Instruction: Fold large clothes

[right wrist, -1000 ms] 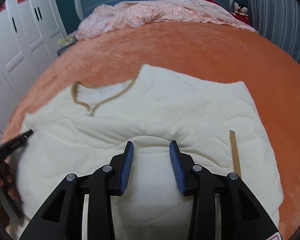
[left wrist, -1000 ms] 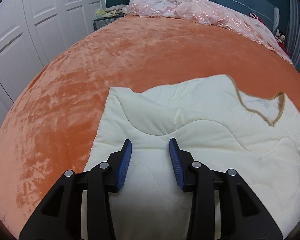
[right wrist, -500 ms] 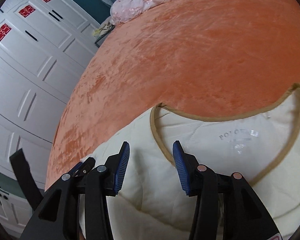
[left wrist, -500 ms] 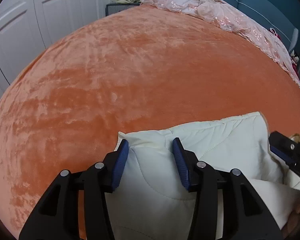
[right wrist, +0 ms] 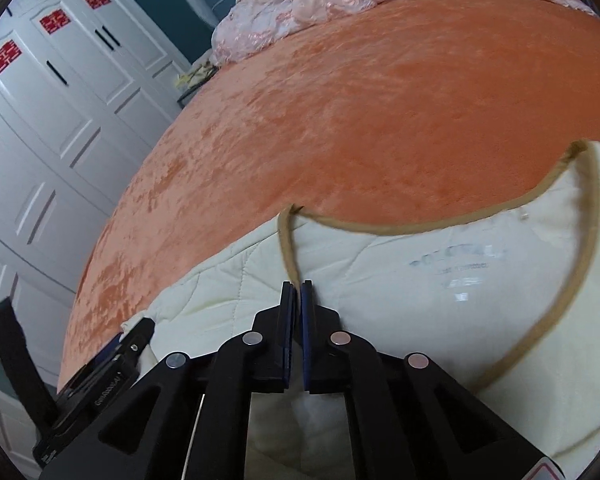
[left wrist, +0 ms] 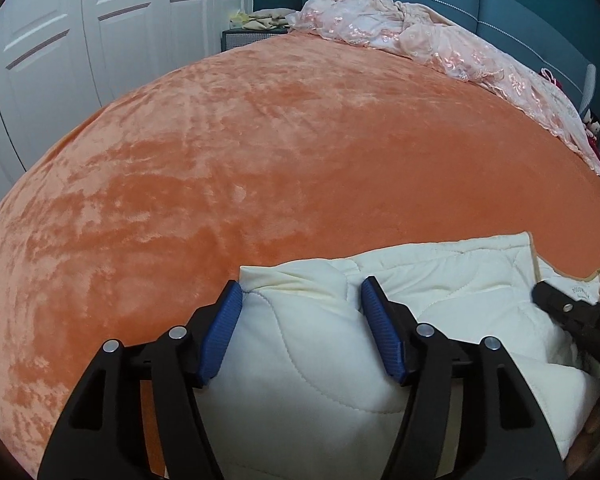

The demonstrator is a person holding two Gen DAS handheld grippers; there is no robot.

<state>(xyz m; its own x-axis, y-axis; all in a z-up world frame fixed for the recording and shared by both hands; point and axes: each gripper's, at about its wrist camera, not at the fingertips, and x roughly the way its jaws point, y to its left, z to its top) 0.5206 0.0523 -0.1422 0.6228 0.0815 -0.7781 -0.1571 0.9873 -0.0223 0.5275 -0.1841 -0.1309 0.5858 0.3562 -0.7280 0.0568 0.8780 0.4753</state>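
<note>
A cream quilted jacket (right wrist: pixel 400 280) lies bunched on the near part of a bed covered by an orange velvet bedspread (left wrist: pixel 300 152). The right tool (right wrist: pixel 296 286) is clenched on the jacket's tan-trimmed neckline (right wrist: pixel 288 248). The left tool (left wrist: pixel 302 304) is opening, its blue pads (left wrist: pixel 374 320) astride a puffed fold without pressing it.

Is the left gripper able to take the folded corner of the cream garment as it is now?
Probably yes. The left gripper has its jaws opening with the cream garment bunched between them, pads not yet pressing, and nothing covers that corner.
</note>
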